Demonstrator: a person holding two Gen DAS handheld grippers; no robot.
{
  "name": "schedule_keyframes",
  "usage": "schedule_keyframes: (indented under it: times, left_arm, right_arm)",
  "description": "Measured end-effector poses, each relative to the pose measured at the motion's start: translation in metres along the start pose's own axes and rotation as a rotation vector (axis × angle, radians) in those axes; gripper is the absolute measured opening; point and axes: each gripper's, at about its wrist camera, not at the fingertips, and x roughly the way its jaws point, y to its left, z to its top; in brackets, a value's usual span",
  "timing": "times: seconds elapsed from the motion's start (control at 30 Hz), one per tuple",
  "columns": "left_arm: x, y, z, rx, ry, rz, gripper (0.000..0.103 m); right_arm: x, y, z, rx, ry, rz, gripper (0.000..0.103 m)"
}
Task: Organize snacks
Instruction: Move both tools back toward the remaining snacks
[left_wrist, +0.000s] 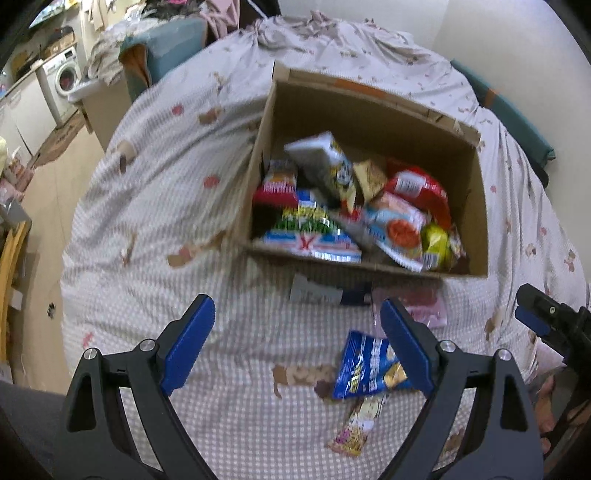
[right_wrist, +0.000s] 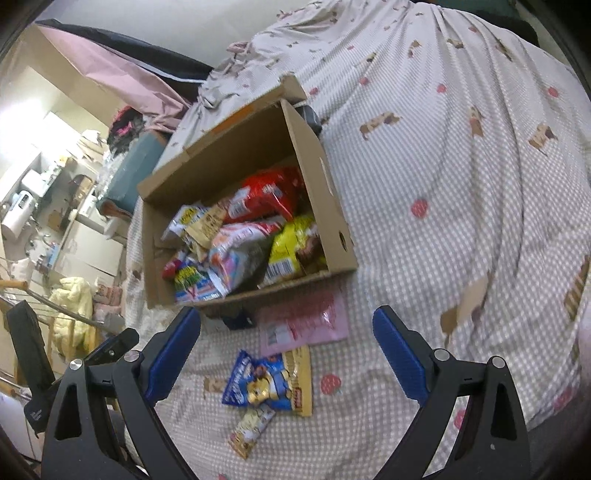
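1. Cardboard box (left_wrist: 476, 206) sits open on the checked bedspread (left_wrist: 155, 206), already heaped with snack packs (left_wrist: 325, 206); a few packets lie loose on the cloth just in front of it.
2. Loose ones: a blue packet (right_wrist: 258, 384) on top of a gold one (right_wrist: 301, 373), a small bar (right_wrist: 251, 428) just below them, and a flat pink pouch (right_wrist: 306, 321) against the box's near wall.
3. Both tools are empty. The left gripper (left_wrist: 297, 343) has its fingers spread wide; so does the right gripper (right_wrist: 286, 354), with nothing between the pads.
4. The step in hand looks like picking up a loose packet. The blue packet is the likely first target, since it lies on top and under both tools.
5. To do it well: come down with one pad on each side of the bag's long edges and pinch a crinkled edge, not the flat face, so the gold one underneath is not caught too.
6. Soft bedding gives way, so press lightly; a hard push would bury the packet.
7. In the way: the two grippers are near each other, so only one should go in. The box is full toward the near wall; drop into the emptier back.
8. Around: a dark object (right_wrist: 236, 319) beside the pouch, and room clutter beyond the bed.
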Motion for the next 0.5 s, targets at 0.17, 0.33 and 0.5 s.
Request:
schedule_keyframes:
  times: [0.17, 0.33, 0.5]
  left_arm:
    - [0.019, -0.006, -0.016, 0.032, 0.064, -0.006, 0.089]
    - [0.042, -0.011, -0.035, 0.046, 0.156, -0.032, 0.089]
    - [0.061, -0.028, -0.049, 0.096, 0.247, -0.071, 0.089]
  right_arm:
    - [0.006, -0.008, -0.009, 0.022, 0.023, -0.086, 0.097]
    - [0.013, -0.020, -0.008, 0.079, 0.044, -0.097, 0.097]
    - [0.025, -0.028, -0.008, 0.123, 0.077, -0.097, 0.097]
